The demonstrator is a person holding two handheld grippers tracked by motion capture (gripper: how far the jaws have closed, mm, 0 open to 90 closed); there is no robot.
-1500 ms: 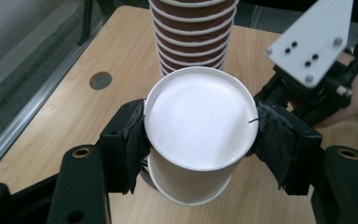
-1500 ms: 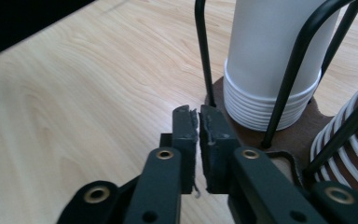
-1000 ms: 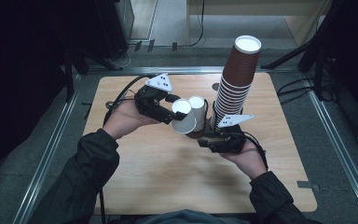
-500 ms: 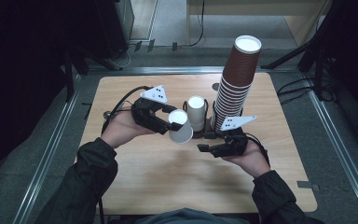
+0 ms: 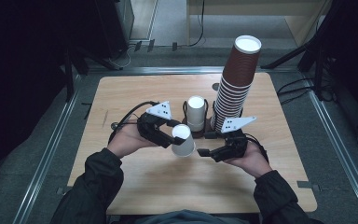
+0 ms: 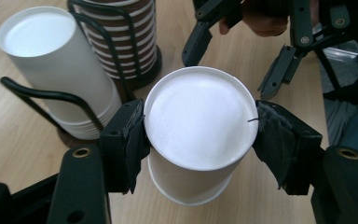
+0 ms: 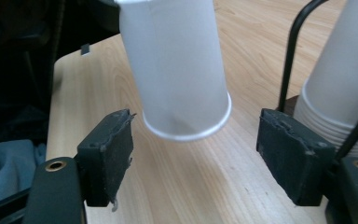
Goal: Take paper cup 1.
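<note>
The left gripper [image 6: 198,135] clamped an upturned white paper cup [image 6: 196,135], seemingly just above the wooden table [image 5: 135,93]. The right gripper [image 7: 196,154], having just widened, stood empty; a tilted release could topple the cup.

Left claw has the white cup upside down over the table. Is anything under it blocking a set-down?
Nothing visible does. The white cup, clamped in the left claw, hangs rim-down over bare table. The right claw stands open beside it, not beneath; the rack of white cups sits behind.
</note>
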